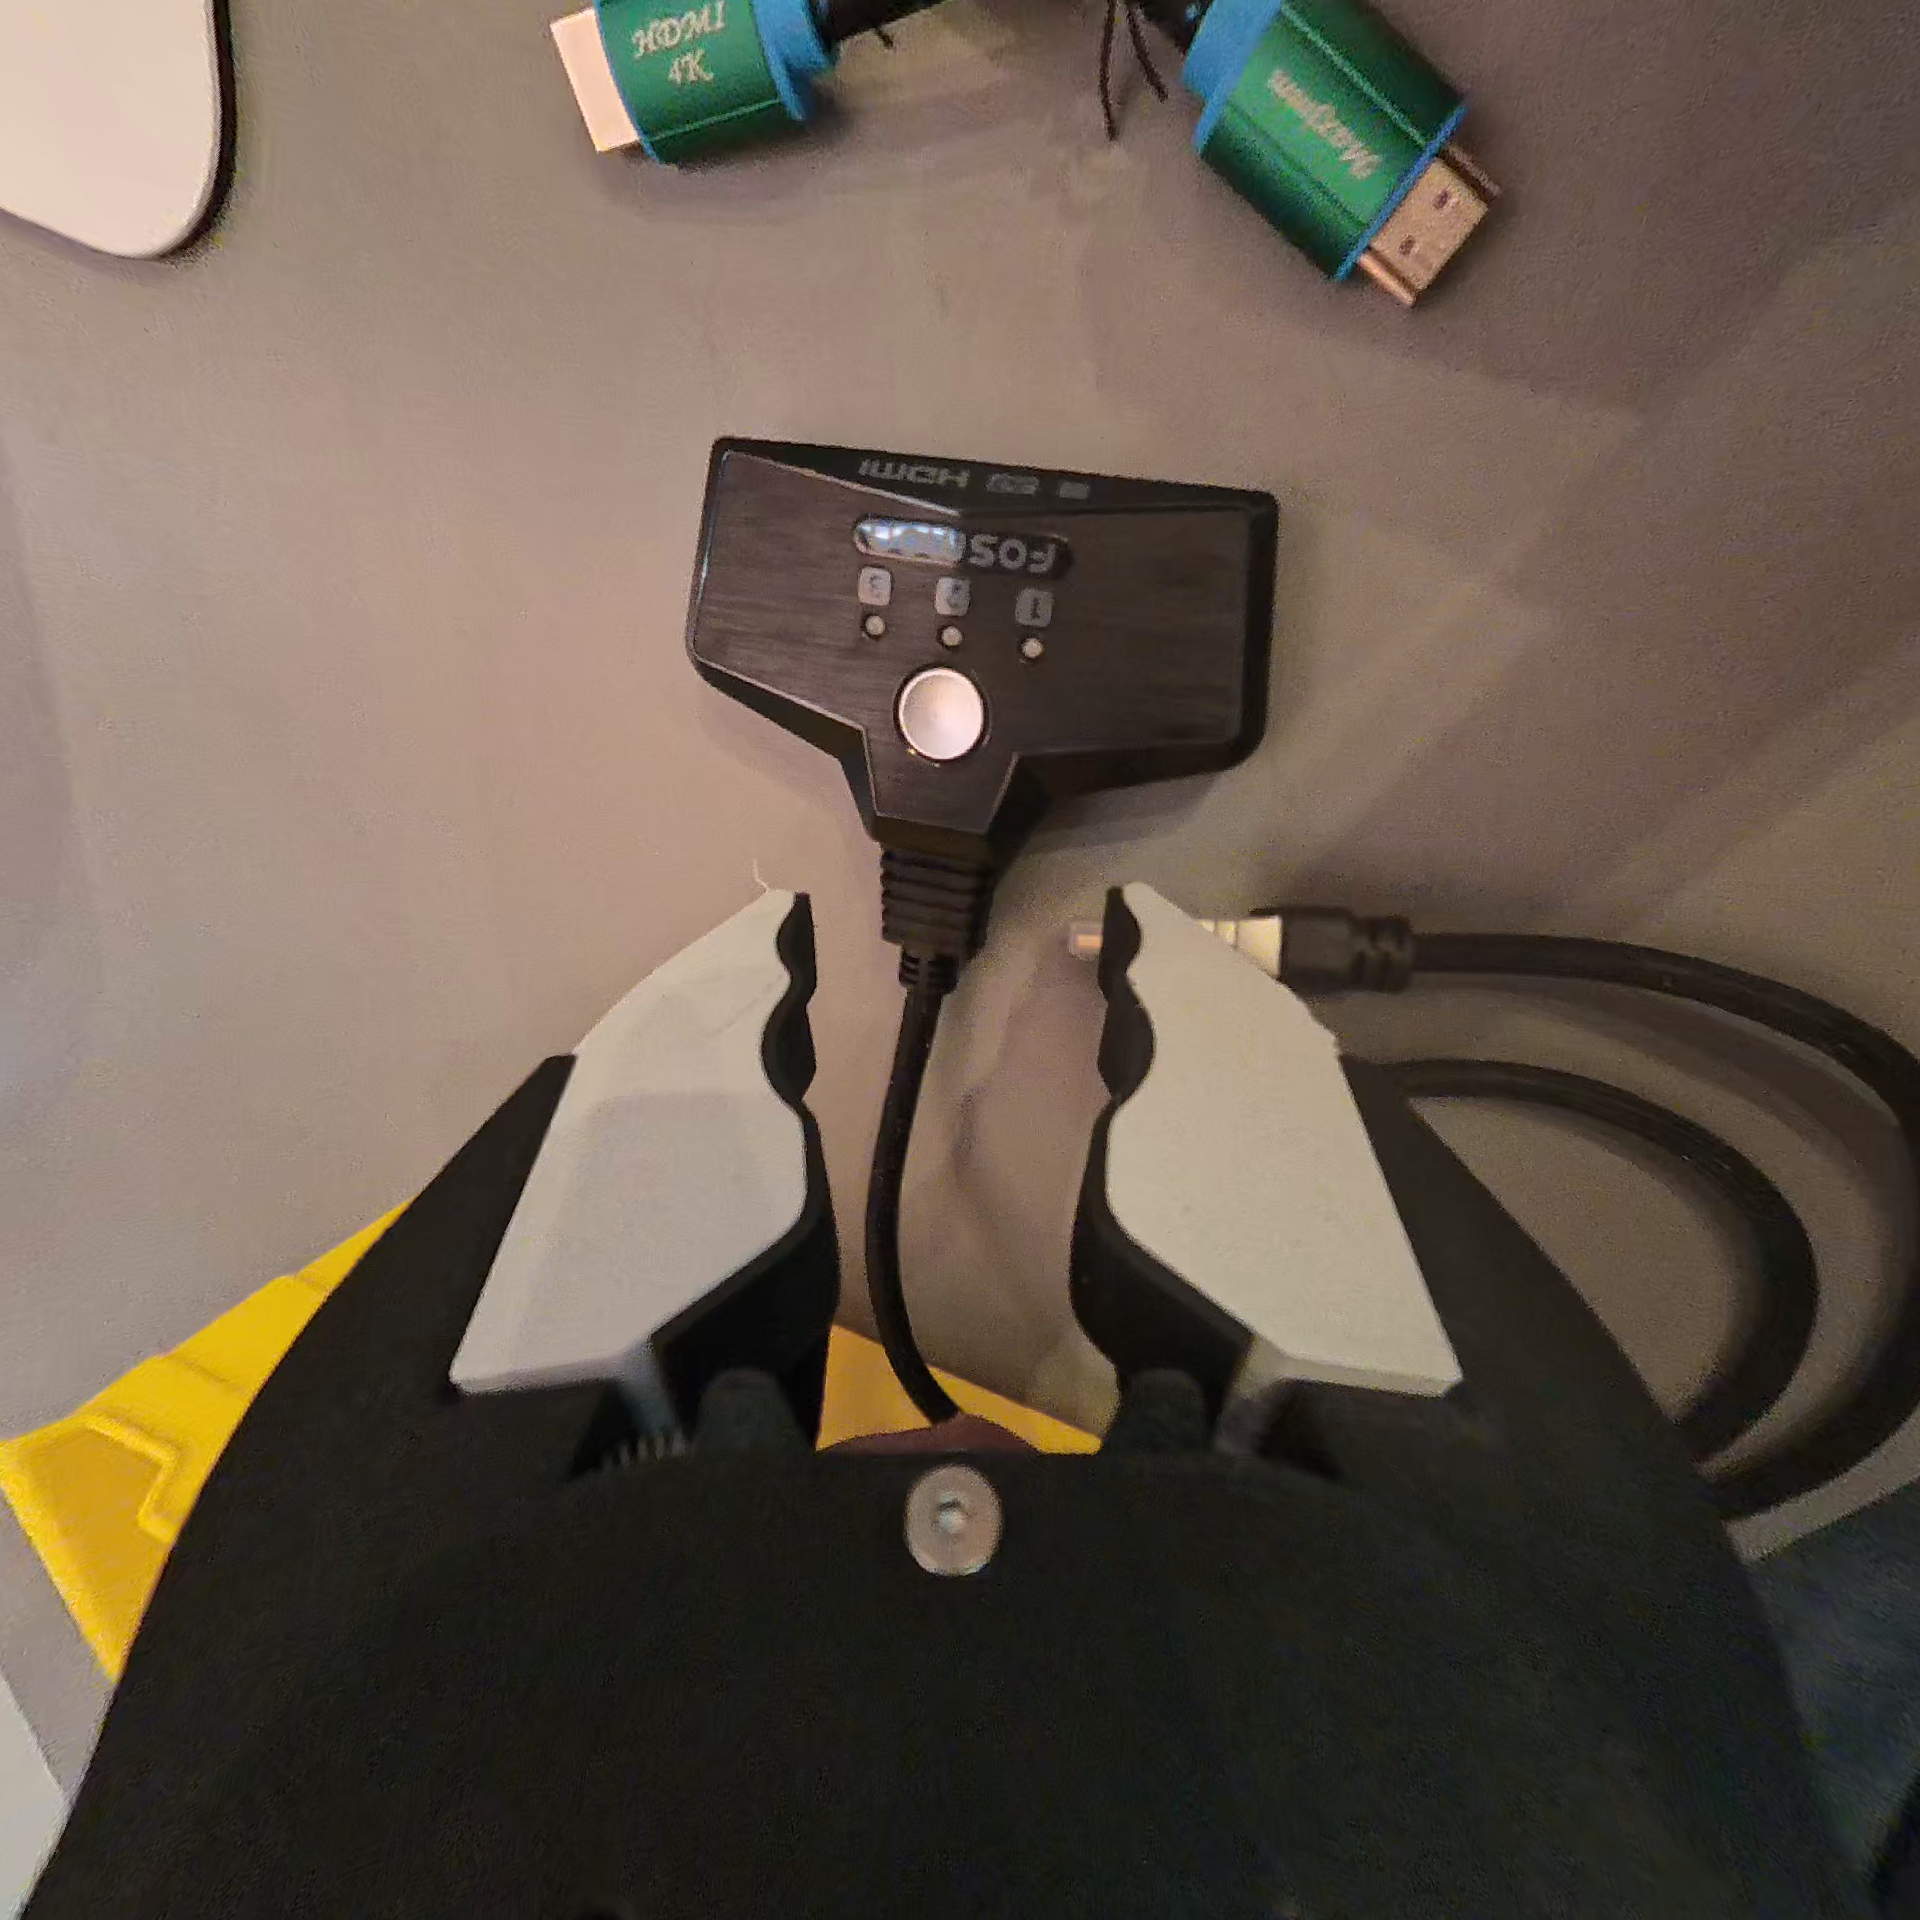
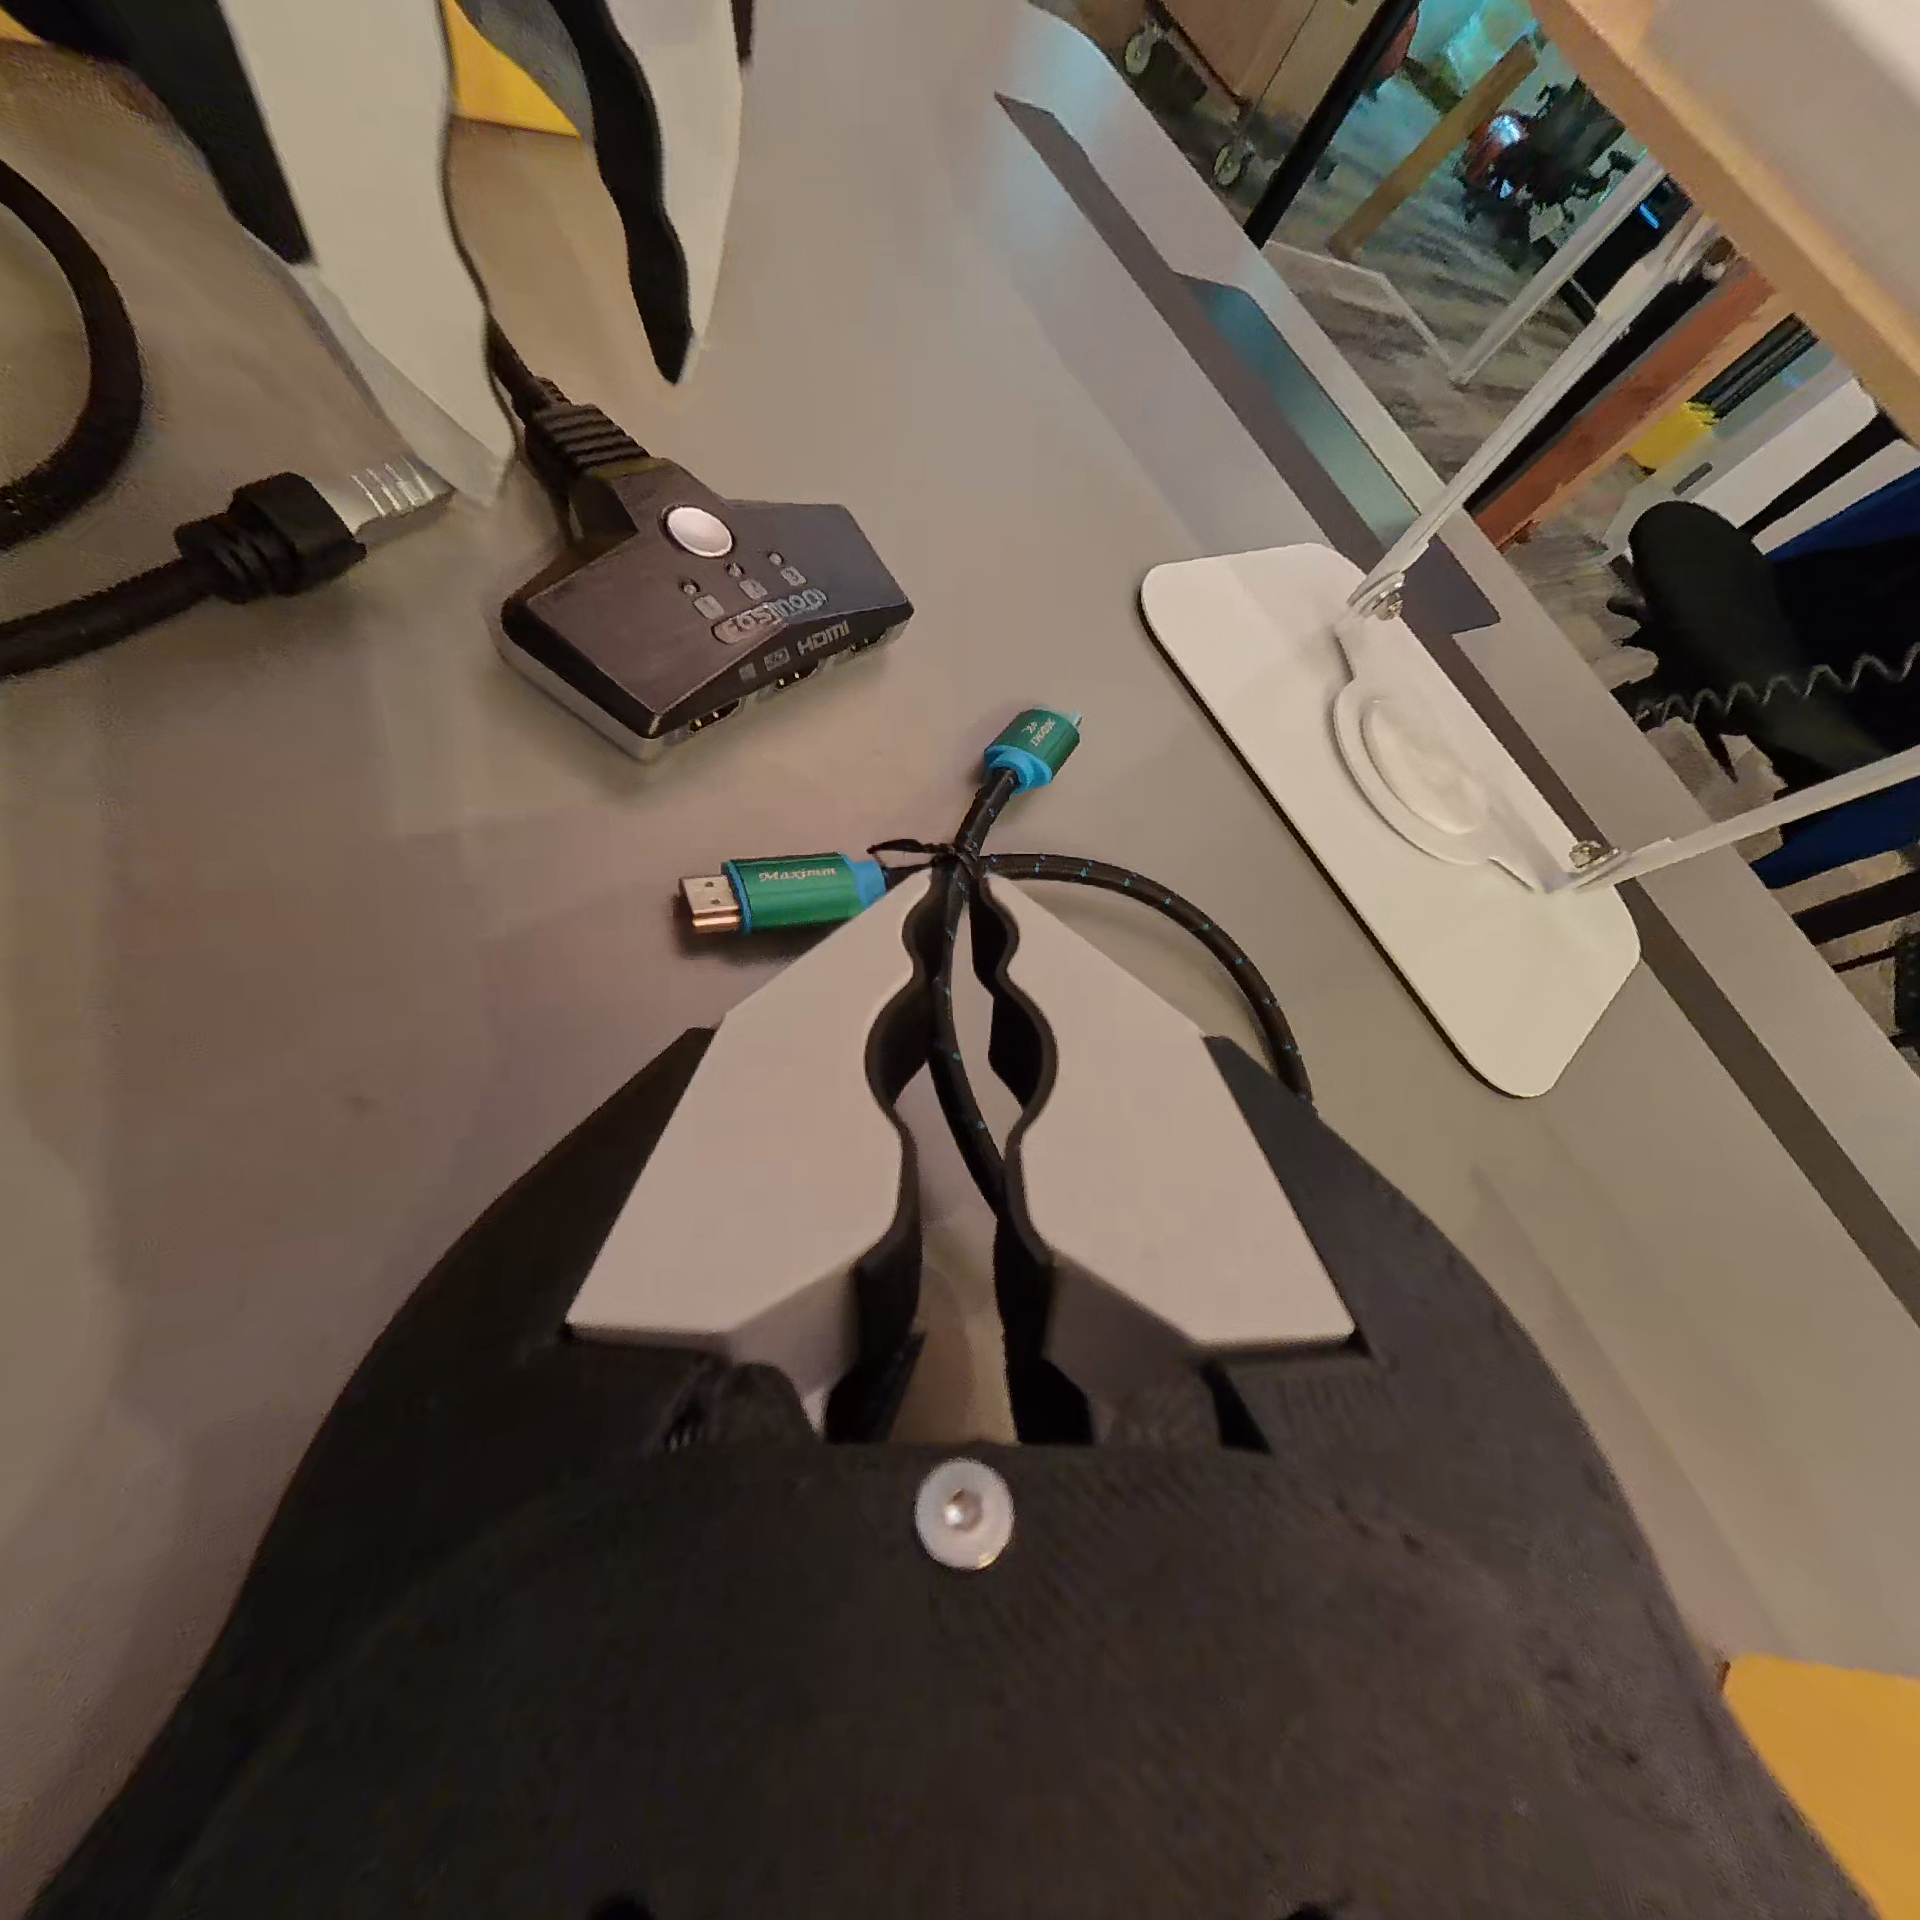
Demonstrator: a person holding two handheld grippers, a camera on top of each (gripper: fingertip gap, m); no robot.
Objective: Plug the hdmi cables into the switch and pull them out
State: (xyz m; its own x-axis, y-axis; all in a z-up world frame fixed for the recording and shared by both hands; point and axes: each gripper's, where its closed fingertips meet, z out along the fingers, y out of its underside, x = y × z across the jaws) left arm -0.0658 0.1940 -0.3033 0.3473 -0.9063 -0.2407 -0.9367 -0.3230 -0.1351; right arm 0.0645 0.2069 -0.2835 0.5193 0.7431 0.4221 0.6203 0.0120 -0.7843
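Right gripper (image 2: 961, 914) perhaps around cable (image 2: 961, 1049)

Switch (image 1: 982, 623) at mid-frame, on the table (image 1: 364, 623).
Two plugs (image 1: 696, 78) (image 1: 1340, 156) lay above it at the frame's top; its cable (image 1: 894, 1143) ran downward.

Black plug's (image 1: 1340, 951) silver tip behind left gripper's fingers (image 1: 1205, 1091).

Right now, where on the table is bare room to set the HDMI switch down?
Bare grey table lies left of the green plugs, nearer than the switch. Crowded: the strip between switch ports and plugs, the coiled black cable behind the switch, and the white stand base.
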